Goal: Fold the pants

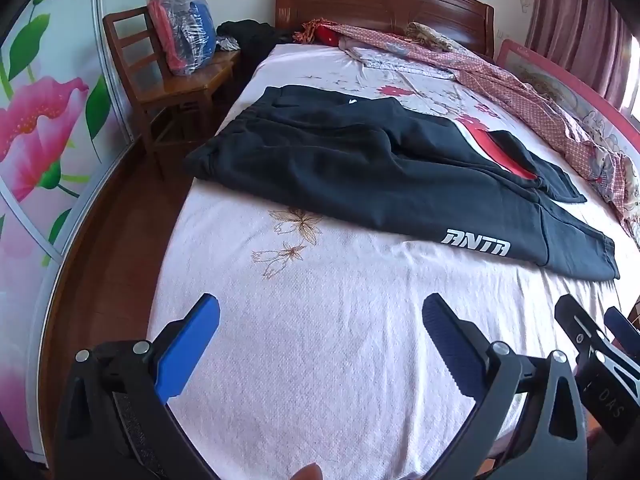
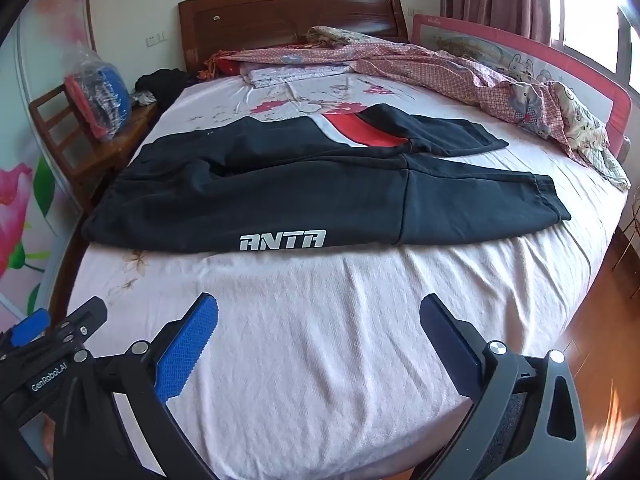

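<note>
We stand at the foot of a bed (image 2: 320, 340) in a bedroom, with a wooden headboard (image 2: 288, 12) at twelve o'clock, a chair (image 1: 160, 80) stacked with bagged clothes at ten o'clock and a rumpled quilt (image 2: 500, 76) along the side at two o'clock.

The pants (image 2: 280, 192) lie crosswise on the pale sheet, about mid-bed, well apart from both tools. The waist sits toward nine o'clock near the bed's edge, the cuffs toward three o'clock. The near leg lies flat, with white lettering along its front edge; the far leg is kinked and splays off toward one o'clock, showing a red and white panel.

Our left tool (image 1: 320, 328) and right tool (image 2: 318, 328) both hang over bare sheet at six o'clock, jaws spread wide and empty.

We judge the cloth to be thick, soft knit: limp, fairly heavy for a garment, not slippery, nothing to break. It will sag and drag on the textured sheet rather than slide, so it wants lifting clear. The firmest holds look like the waistband and the ribbed cuffs, where the layers are thicker. We would likely take the far leg's cuff first and lay it on the near leg.
</note>
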